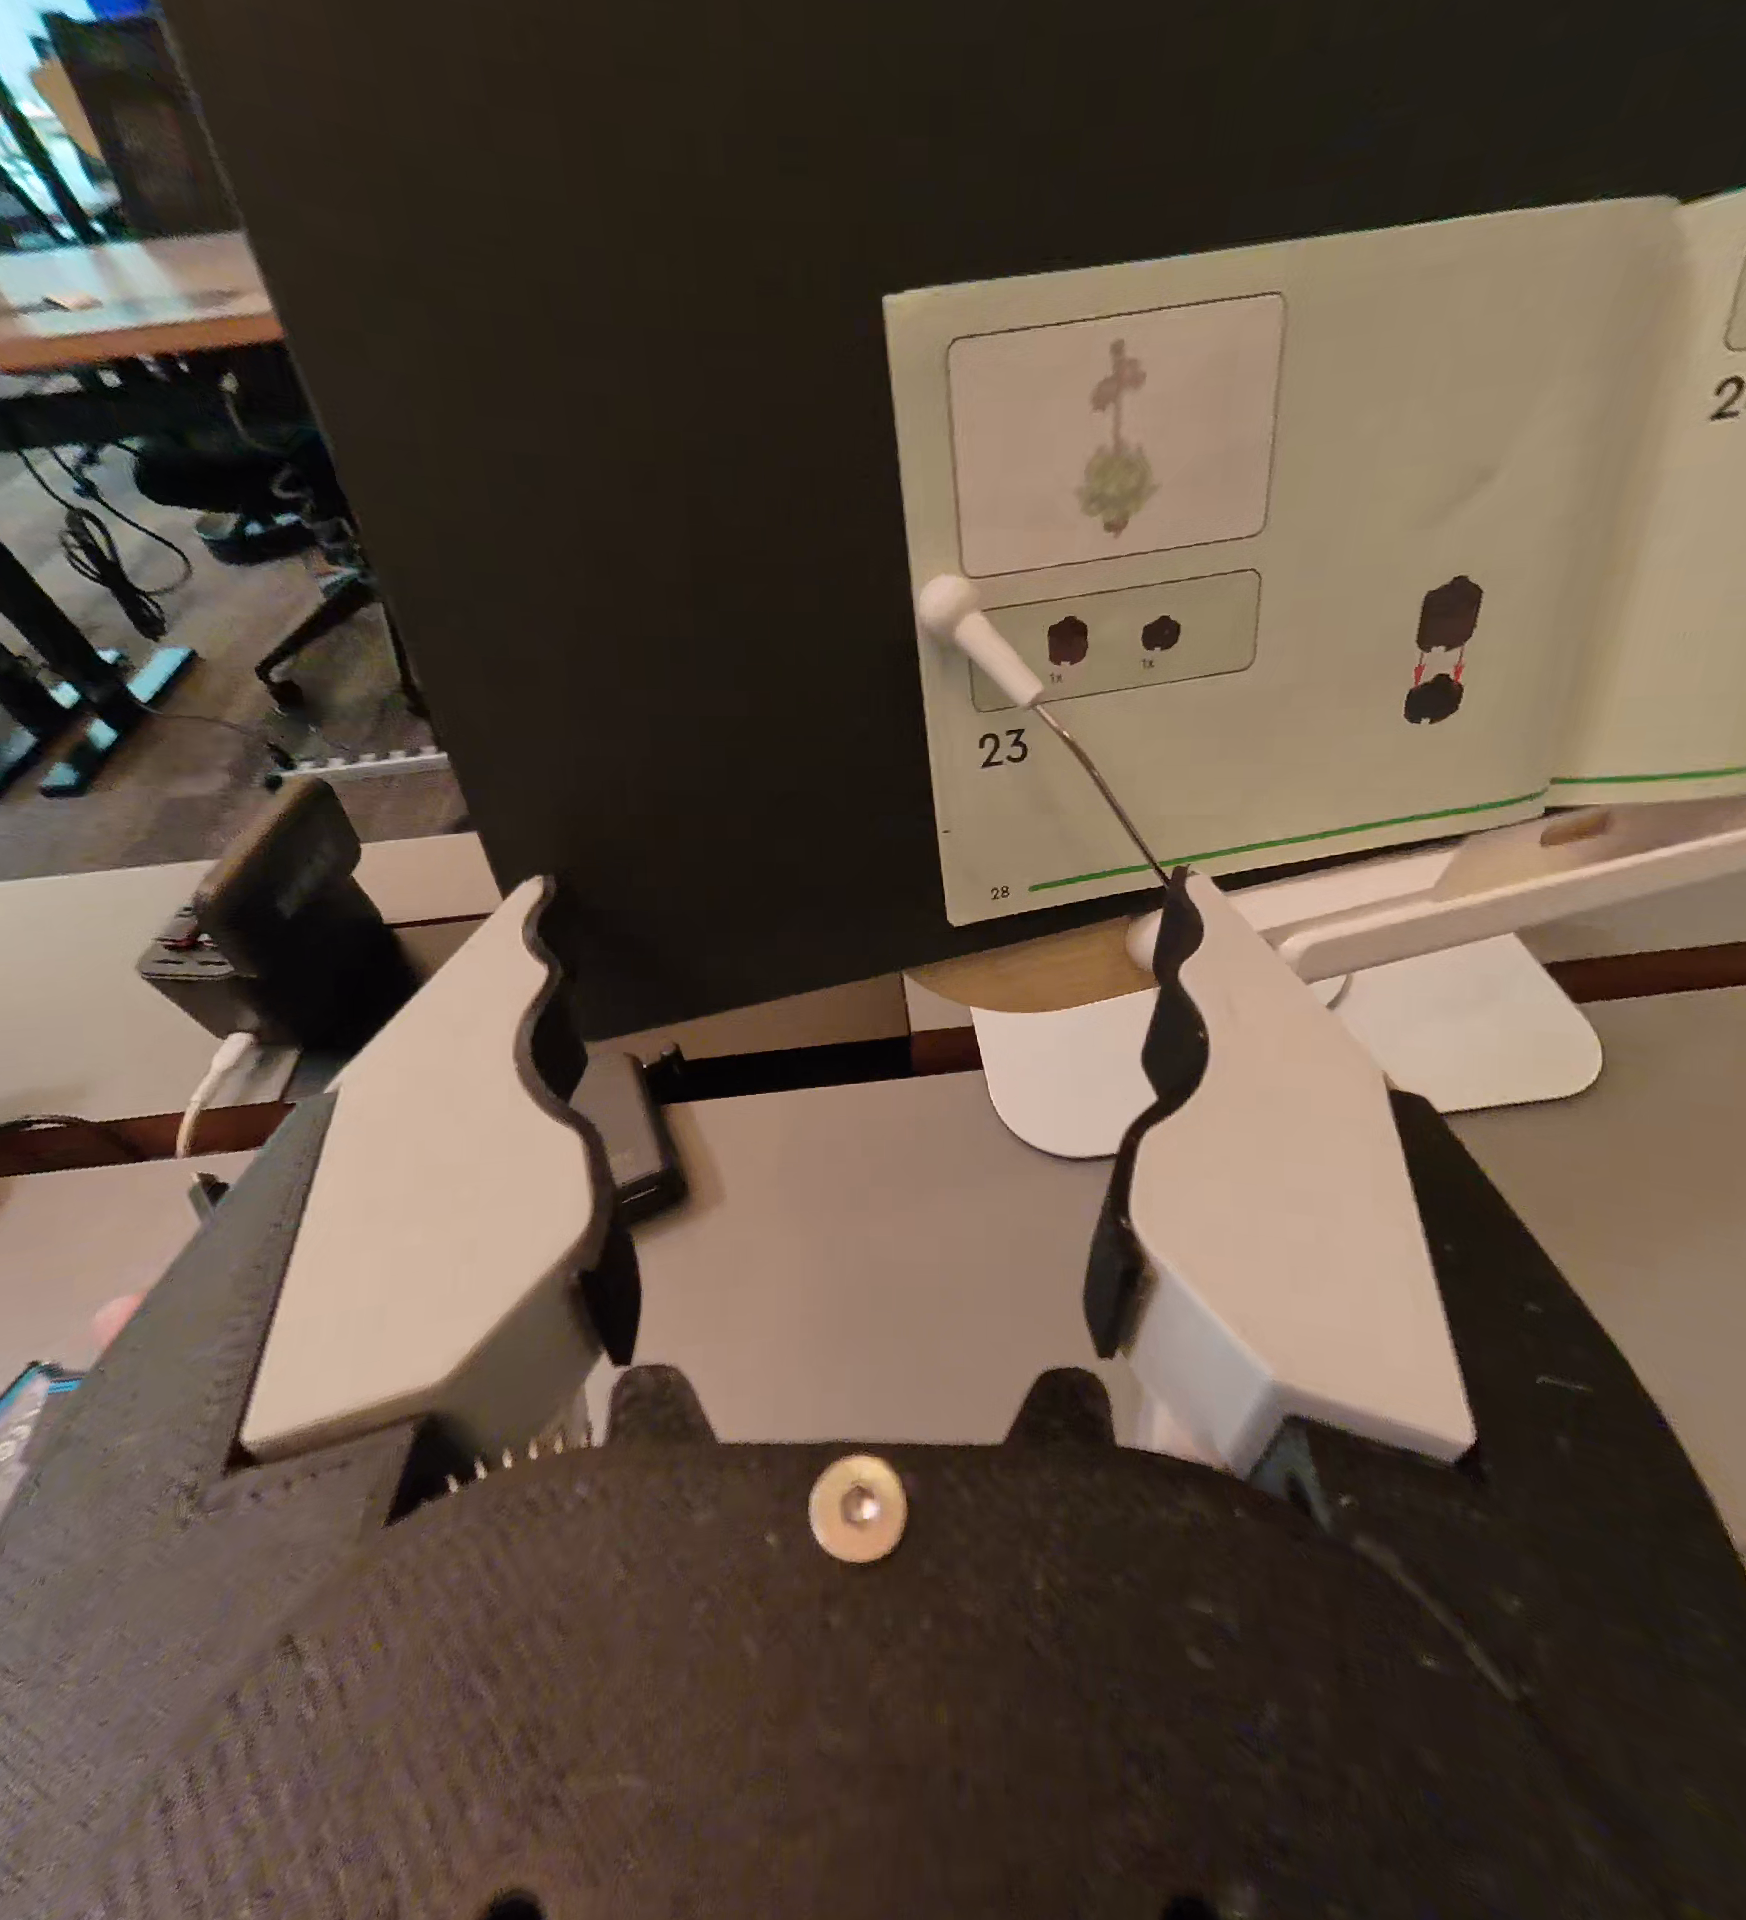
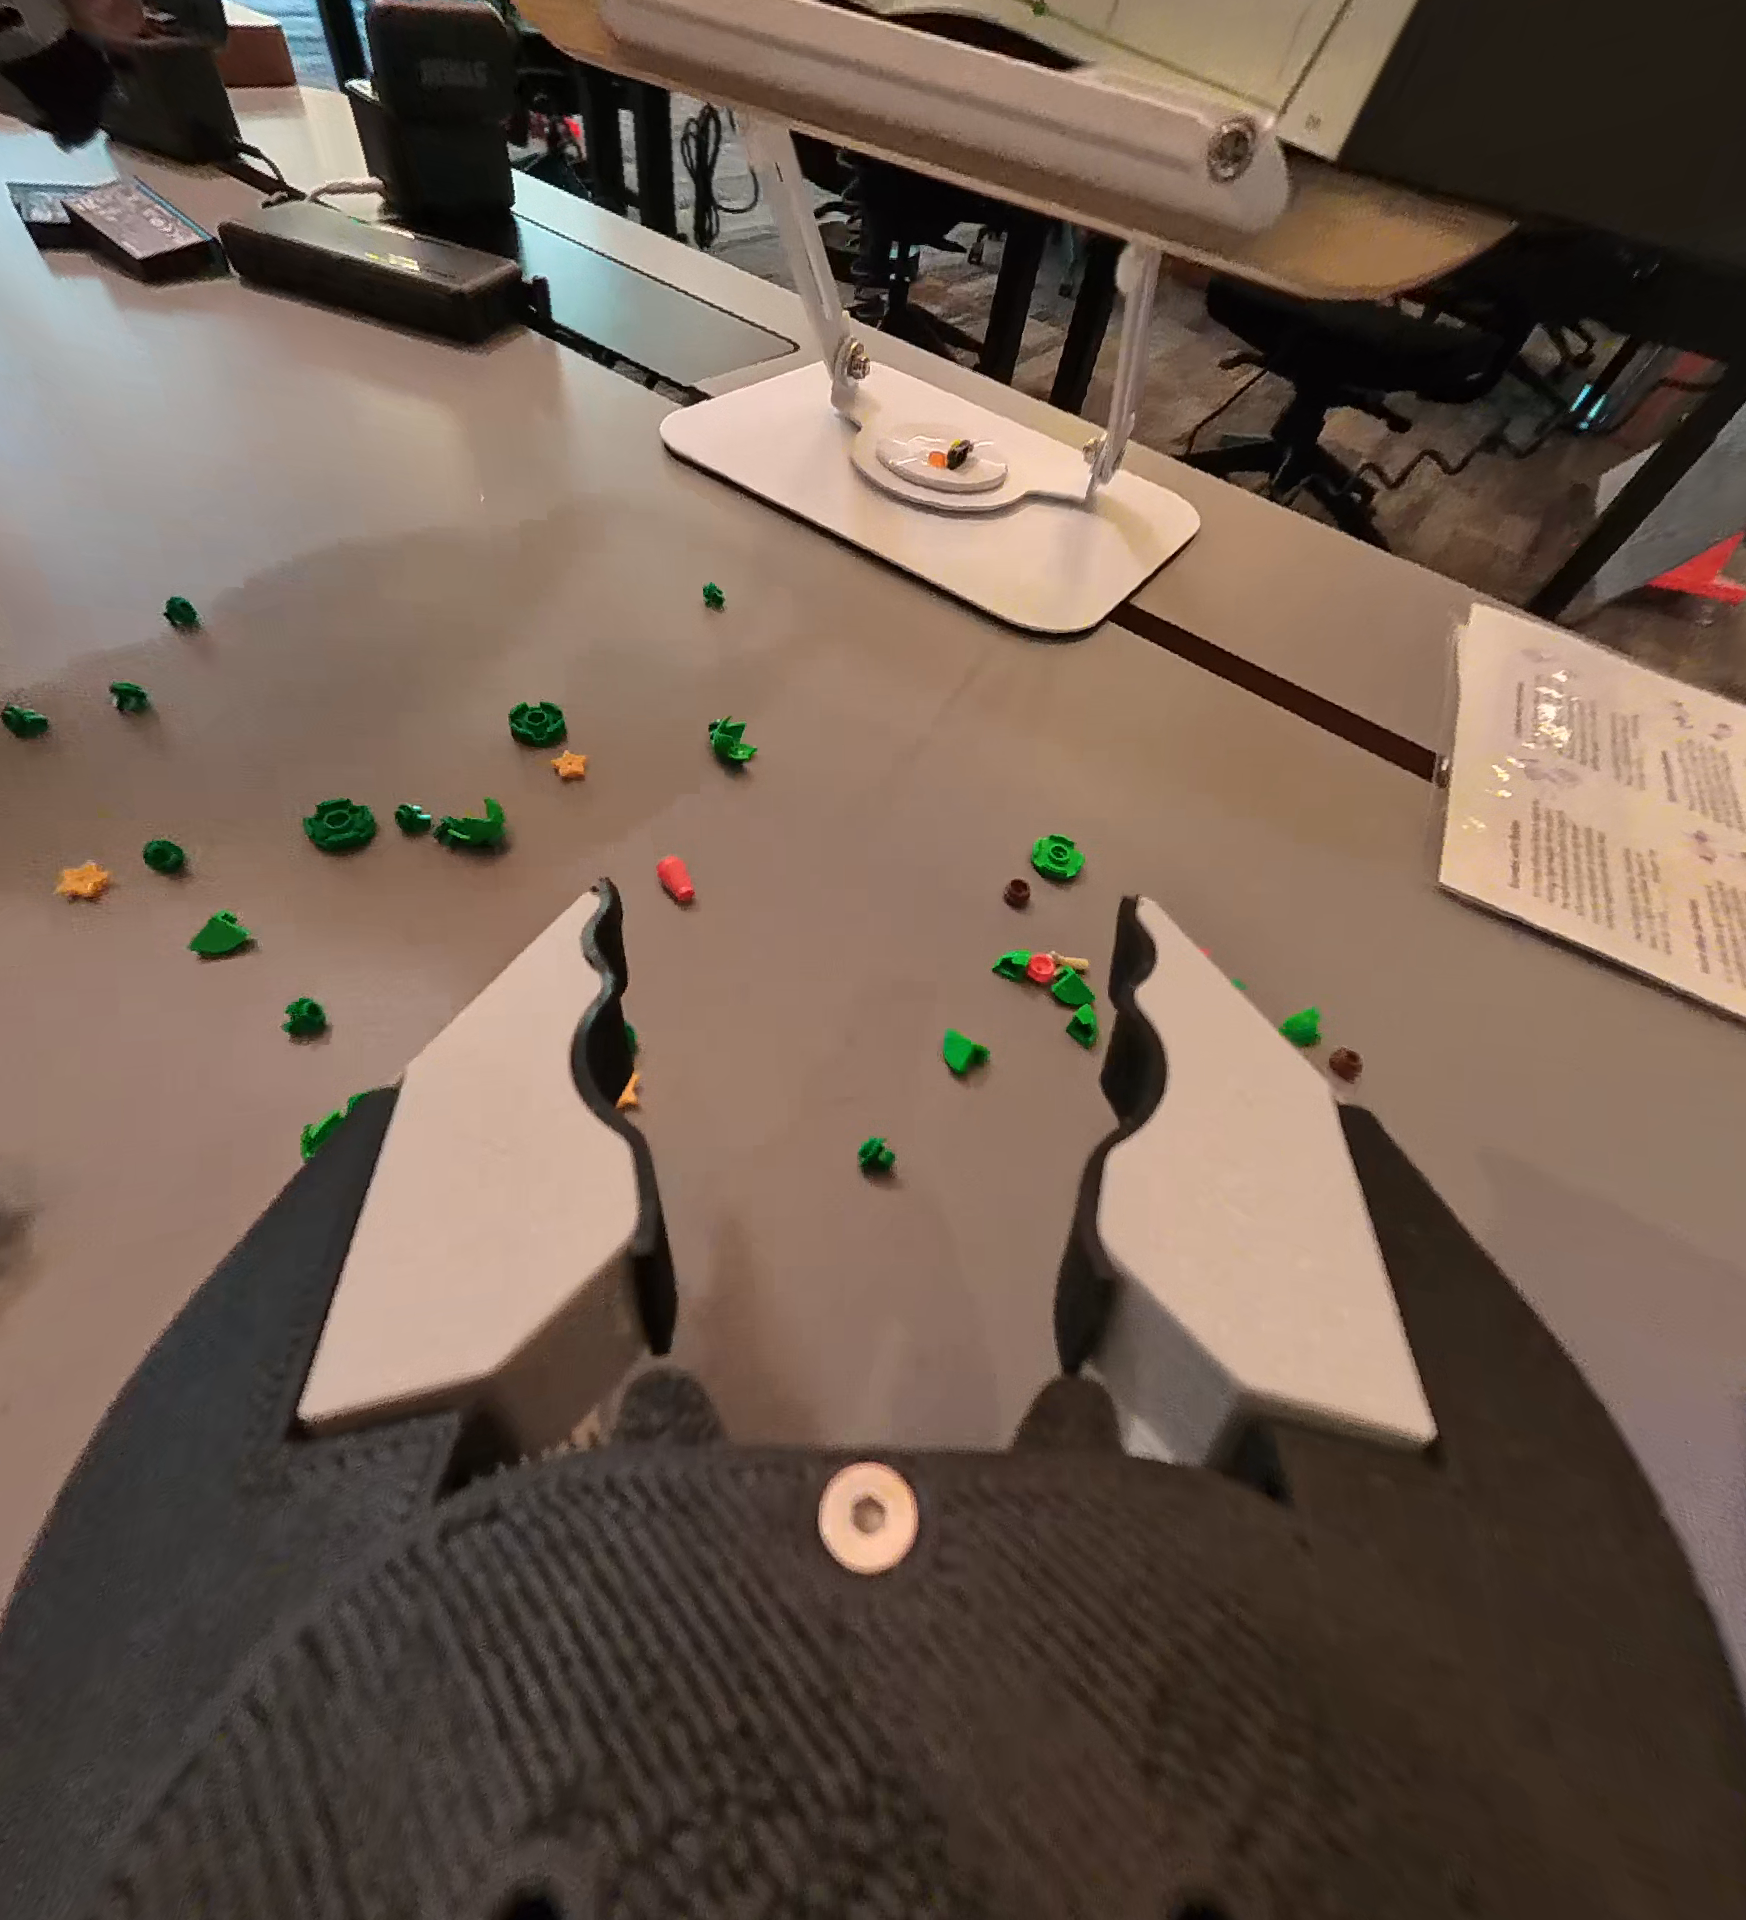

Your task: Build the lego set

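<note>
While you look up at the instruction booklet (image 1: 1264, 540), your left gripper (image 1: 864, 904) points at it with its fingers wide apart and nothing between them. That booklet sits up on a white stand (image 2: 952, 520) near the far edge of the table (image 2: 329, 468), so the open pages face you and both grippers can stay free. A thin wire arm with a white tip (image 1: 962, 623) presses on the page, most likely to stop it flipping.

Your right gripper (image 2: 864, 904) hangs low over the middle of the table. Its fingers are spread apart too, and it holds nothing. Loose lego pieces (image 2: 339, 826) lie all over the table in front of it, mostly green, with some orange stars and a red piece (image 2: 675, 878). They are spread flat, so you can find each one.

Two small brown pieces, one (image 2: 1016, 894) just past the right finger and one (image 2: 1345, 1062) beside it, look like what the page asks for. A printed sheet (image 2: 1627, 821) lies by the right edge.
</note>
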Available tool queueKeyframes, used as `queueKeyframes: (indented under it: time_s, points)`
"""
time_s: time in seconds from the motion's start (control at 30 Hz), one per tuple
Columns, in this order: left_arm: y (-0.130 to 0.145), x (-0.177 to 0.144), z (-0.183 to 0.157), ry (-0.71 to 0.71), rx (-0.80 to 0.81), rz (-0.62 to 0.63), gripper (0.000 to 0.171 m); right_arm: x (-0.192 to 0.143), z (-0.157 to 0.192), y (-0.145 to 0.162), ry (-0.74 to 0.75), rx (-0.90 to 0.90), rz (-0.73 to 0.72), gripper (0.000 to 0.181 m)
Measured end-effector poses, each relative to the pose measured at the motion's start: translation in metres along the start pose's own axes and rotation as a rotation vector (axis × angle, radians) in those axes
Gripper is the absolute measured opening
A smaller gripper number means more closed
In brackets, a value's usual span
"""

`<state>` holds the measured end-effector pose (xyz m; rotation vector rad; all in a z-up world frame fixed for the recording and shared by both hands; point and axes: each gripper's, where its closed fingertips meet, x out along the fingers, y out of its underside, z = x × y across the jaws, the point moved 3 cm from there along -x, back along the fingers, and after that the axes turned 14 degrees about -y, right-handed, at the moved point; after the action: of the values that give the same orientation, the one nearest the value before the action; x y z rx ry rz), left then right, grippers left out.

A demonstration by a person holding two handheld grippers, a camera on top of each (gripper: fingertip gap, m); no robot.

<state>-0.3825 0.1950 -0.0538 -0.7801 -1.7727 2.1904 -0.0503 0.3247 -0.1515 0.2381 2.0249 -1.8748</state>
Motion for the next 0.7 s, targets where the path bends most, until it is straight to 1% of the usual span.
queueKeyframes:
  time_s: [0.13, 0.2, 0.23, 0.27, 0.37, 0.43, 0.47, 0.5, 0.53, 0.6, 0.63, 0.67, 0.7]
  points:
    - [0.002, 0.011, 0.007, 0.031, -0.058, 0.036, 0.112, 0.004, -0.002, 0.003, -0.004, 0.024, 0.031, 0.095]
    - [0.002, 0.011, 0.007, 0.041, -0.07, 0.035, 0.108, 0.004, -0.004, 0.004, 0.016, 0.019, 0.04, 0.094]
    - [-0.001, 0.009, 0.006, 0.046, -0.073, 0.019, 0.102, 0.005, -0.006, 0.003, 0.034, 0.008, 0.041, 0.093]
    - [-0.007, 0.003, 0.002, 0.062, -0.079, -0.014, 0.101, 0.005, -0.008, 0.001, 0.057, -0.011, 0.033, 0.093]
    - [-0.036, -0.026, -0.024, 0.143, -0.079, -0.139, 0.099, 0.008, -0.009, -0.016, 0.105, -0.1, -0.025, 0.09]
    - [-0.05, -0.043, -0.055, 0.209, -0.038, -0.19, 0.104, 0.012, -0.01, -0.034, 0.123, -0.157, -0.046, 0.09]
    - [-0.053, -0.049, -0.073, 0.25, -0.011, -0.204, 0.114, 0.015, -0.01, -0.046, 0.124, -0.197, -0.06, 0.079]
    - [-0.055, -0.053, -0.092, 0.286, 0.007, -0.207, 0.129, 0.016, -0.013, -0.062, 0.138, -0.253, -0.082, 0.059]
    - [-0.055, -0.054, -0.11, 0.311, 0.011, -0.198, 0.135, 0.015, -0.021, -0.08, 0.19, -0.311, -0.125, 0.045]
    - [-0.05, -0.046, -0.145, 0.344, 0.017, -0.136, 0.135, 0.004, -0.048, -0.125, 0.386, -0.417, -0.302, 0.026]
    - [-0.048, -0.04, -0.158, 0.346, 0.017, -0.105, 0.135, 0.001, -0.058, -0.144, 0.449, -0.462, -0.378, 0.016]
    - [-0.048, -0.034, -0.168, 0.335, 0.02, -0.102, 0.131, 0.004, -0.069, -0.159, 0.477, -0.483, -0.417, 0.01]
    - [-0.049, -0.026, -0.176, 0.306, 0.029, -0.112, 0.125, 0.013, -0.082, -0.168, 0.481, -0.457, -0.419, 0.011]
